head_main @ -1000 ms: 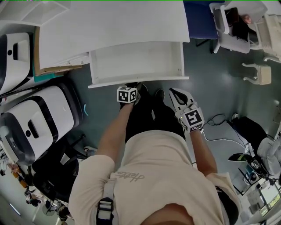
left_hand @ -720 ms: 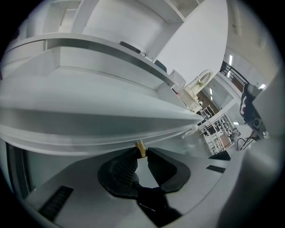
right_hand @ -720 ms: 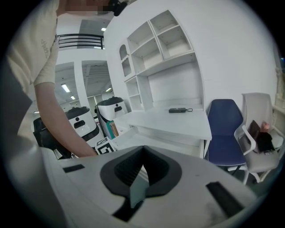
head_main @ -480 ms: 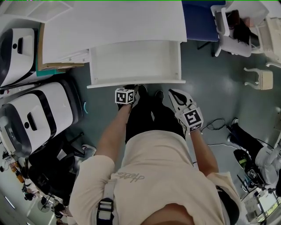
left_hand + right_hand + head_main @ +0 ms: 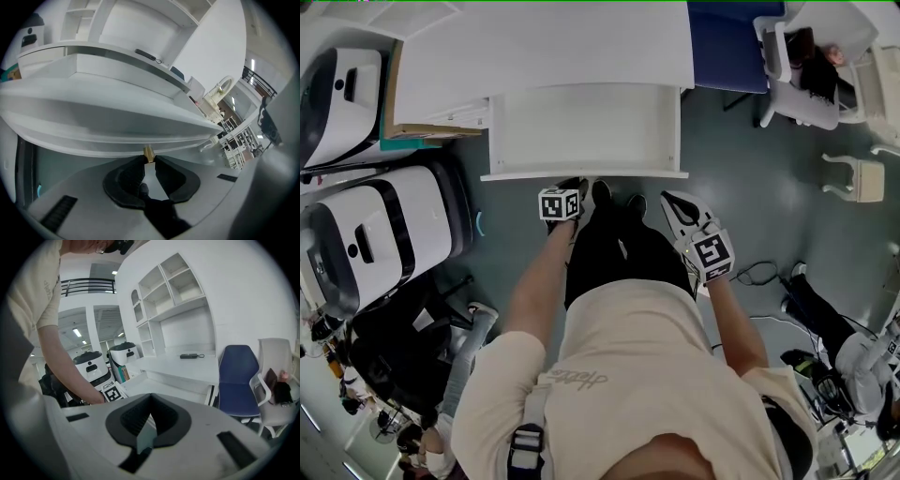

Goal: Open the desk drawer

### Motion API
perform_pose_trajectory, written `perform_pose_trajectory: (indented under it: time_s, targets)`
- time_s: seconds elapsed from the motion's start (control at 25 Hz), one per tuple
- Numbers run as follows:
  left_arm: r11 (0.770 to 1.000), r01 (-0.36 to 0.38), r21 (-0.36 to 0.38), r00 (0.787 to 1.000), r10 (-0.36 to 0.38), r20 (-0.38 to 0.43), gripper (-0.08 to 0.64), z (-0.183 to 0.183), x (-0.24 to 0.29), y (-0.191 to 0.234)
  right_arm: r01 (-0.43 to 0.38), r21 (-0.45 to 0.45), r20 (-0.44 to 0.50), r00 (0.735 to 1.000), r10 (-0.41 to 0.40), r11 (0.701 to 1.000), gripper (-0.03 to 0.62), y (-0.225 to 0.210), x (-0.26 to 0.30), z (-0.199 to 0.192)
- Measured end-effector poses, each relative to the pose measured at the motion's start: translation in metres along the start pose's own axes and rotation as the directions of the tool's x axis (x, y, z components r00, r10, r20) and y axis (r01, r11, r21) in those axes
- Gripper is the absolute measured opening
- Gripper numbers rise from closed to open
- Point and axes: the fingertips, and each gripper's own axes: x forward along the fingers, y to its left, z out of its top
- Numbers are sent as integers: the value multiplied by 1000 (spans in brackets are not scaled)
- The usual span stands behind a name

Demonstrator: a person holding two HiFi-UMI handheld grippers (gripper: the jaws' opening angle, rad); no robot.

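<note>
The white desk (image 5: 544, 47) has its drawer (image 5: 581, 127) pulled out, and the inside looks empty. My left gripper (image 5: 577, 185) is at the middle of the drawer's front edge (image 5: 581, 174). In the left gripper view the left gripper (image 5: 149, 158) is shut on a small brass knob (image 5: 149, 152) under the drawer front (image 5: 108, 126). My right gripper (image 5: 671, 198) hangs free to the right, below the drawer's right corner and touching nothing. In the right gripper view the right gripper (image 5: 151, 396) has its tips together with nothing between them.
Two white robot bodies (image 5: 366, 244) (image 5: 337, 84) crowd the floor at the left. A blue chair (image 5: 727, 42) and a white chair (image 5: 802, 66) stand at the right of the desk. Cables (image 5: 759, 272) lie on the floor. The person's dark trousers (image 5: 619, 253) are just below the drawer.
The left gripper stays clamped on the knob and the drawer stands out about as far as before. The head camera has shifted a little, so the left-hand robots sit differently in the picture.
</note>
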Motion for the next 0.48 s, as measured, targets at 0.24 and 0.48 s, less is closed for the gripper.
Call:
perform_pose_trajectory:
  time_s: [0.24,0.48]
  targets:
    - [998,-64,-20,997,65,29,77,3,-1,-1,-16,-14,2,1000,16,1000,-5,-9,-10,-8]
    - [994,-108,-27,994,108,18,78,1,-6,1,-20,-14,1,1000,20,1000,-4,-6,-11,-13]
